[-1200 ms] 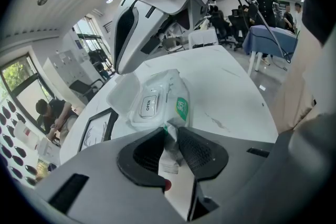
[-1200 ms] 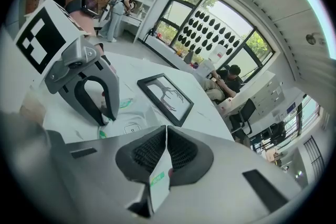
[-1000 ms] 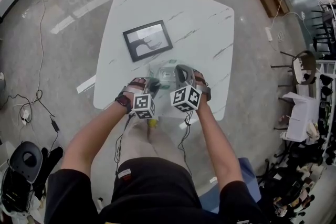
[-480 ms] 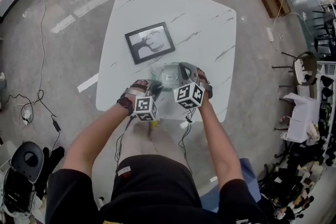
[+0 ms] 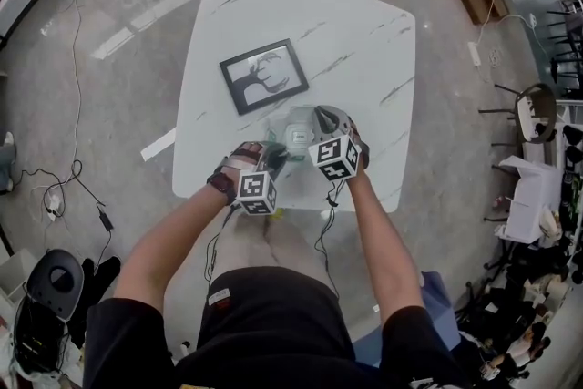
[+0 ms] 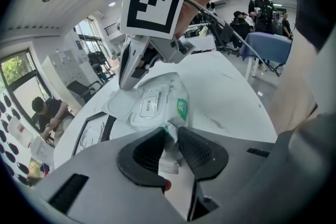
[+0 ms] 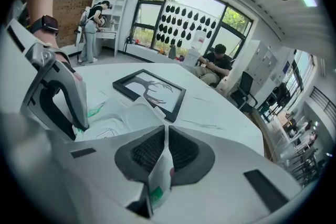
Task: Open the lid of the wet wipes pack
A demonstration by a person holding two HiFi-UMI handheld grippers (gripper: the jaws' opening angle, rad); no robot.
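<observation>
The wet wipes pack (image 5: 293, 136) lies on the white marble table (image 5: 364, 41) near its front edge. Its white lid (image 6: 149, 105), marked OPEN, lies flat and closed on top. My left gripper (image 5: 273, 150) is shut on the crumpled end seam of the pack (image 6: 152, 105), the film pinched between its pads (image 6: 194, 149). My right gripper (image 5: 311, 125) comes from the other side and is shut on a thin film edge of the pack (image 7: 123, 120). In the left gripper view its fingertips (image 6: 124, 84) touch down at the pack's far corner.
A black picture frame (image 5: 264, 75) with an antler drawing lies on the table just beyond the pack, also in the right gripper view (image 7: 152, 93). People stand and sit in the room behind. Cables trail over the floor at the left.
My right gripper has shifted a little and rolled, still pinching the pack's edge. The left gripper has stayed in place on the pack's end.
</observation>
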